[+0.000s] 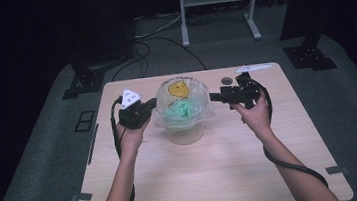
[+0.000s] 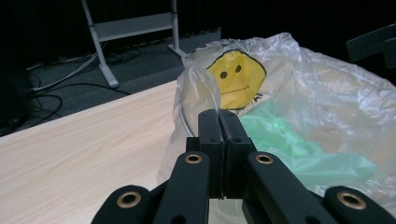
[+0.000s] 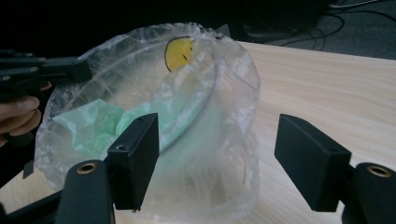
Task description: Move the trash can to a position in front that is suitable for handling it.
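At the left of the high view we see the left hand [image 1: 131, 135] holding the left gripper [image 1: 153, 104], its tip right at the left edge of the clear plastic bag [image 1: 183, 102]. In the left gripper view its jaws are pressed together with a fold of the bag's film pinched between them.

The bag sits near the middle of the wooden table [image 1: 223, 166], toward the far edge, draped in and over a clear bowl [image 1: 185, 132]. It carries a yellow smiley face [image 1: 179, 88] on its far side, and crumpled green plastic [image 1: 180, 111] lies inside.

Behind the bag to the right, a small dark round object [image 1: 226, 81] rests on the table.

At the right, the right hand [image 1: 254, 115] holds the right gripper [image 1: 214, 97] just beside the bag's right edge. In the right gripper view its jaws stand wide apart with the near side of the bag showing between them, gripping nothing.
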`<state>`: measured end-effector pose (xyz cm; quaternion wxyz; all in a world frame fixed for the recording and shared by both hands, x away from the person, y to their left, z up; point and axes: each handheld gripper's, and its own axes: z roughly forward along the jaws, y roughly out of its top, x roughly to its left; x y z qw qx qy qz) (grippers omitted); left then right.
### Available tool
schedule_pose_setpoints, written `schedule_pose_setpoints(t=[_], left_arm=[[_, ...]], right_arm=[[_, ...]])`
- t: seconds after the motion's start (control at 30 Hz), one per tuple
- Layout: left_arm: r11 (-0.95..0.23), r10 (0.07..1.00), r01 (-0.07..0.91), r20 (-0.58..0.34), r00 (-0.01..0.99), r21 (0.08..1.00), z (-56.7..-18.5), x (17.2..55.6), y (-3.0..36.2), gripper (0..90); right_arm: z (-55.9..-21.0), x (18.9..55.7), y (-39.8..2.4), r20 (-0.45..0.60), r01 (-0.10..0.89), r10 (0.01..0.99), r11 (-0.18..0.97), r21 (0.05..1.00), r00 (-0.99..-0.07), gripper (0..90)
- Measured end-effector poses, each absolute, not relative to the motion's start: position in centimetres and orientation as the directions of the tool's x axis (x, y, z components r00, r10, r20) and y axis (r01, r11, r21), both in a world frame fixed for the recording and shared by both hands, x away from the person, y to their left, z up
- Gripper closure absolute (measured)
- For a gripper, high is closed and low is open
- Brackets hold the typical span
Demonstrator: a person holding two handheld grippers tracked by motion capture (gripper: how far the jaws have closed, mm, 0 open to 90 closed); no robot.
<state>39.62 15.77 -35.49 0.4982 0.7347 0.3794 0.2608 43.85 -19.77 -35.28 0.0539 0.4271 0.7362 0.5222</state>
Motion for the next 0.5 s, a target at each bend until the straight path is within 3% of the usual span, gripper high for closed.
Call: schedule_pose_setpoints(t=[0.23, 0.5], left_arm=[[-0.185, 0.820, 0.292, -0.016, 0.572, 0.938, -35.4, 39.5, 15.7, 89.3], [-0.160, 0.817, 0.283, -0.034, 0.576, 0.946, -34.9, 39.3, 15.9, 89.3]], right_arm=[[-35.3, 45.1, -18.0, 0.393, 0.592, 0.677, 0.078, 0.802, -0.623, 31.8], [-35.2, 45.8, -16.6, 0.370, 0.605, 0.716, 0.091, 0.791, -0.592, 50.0]])
